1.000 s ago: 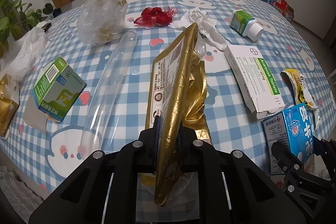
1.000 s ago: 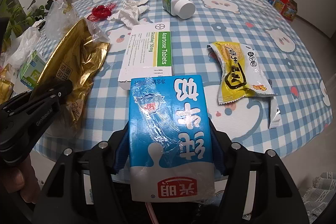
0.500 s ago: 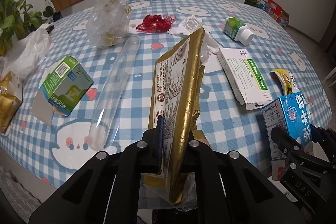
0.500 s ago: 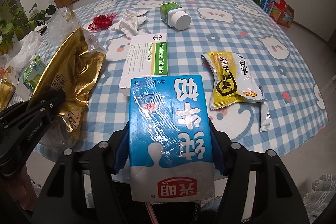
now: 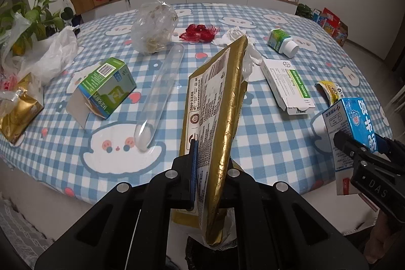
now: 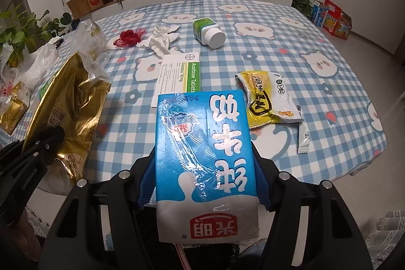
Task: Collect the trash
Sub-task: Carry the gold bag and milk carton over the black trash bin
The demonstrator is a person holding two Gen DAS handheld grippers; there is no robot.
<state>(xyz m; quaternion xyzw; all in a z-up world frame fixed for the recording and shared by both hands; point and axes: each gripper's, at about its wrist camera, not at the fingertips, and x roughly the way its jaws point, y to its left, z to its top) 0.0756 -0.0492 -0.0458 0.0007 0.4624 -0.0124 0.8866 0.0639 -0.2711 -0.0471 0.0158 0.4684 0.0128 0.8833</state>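
My left gripper is shut on a gold foil bag, held edge-up above the near edge of the table; the bag also shows at the left of the right wrist view. My right gripper is shut on a blue milk carton, held off the table's near edge; it also shows at the right of the left wrist view. Both grippers are level with each other, the left one to the left.
On the blue checked tablecloth lie a clear plastic tube, a green box, a white tablet box, a yellow snack wrapper, a pill bottle, crumpled tissue, red netting and a clear plastic bag.
Both grippers have drawn back and upward from the table with their loads, so more of the table and room shows. Nothing on the table moved.
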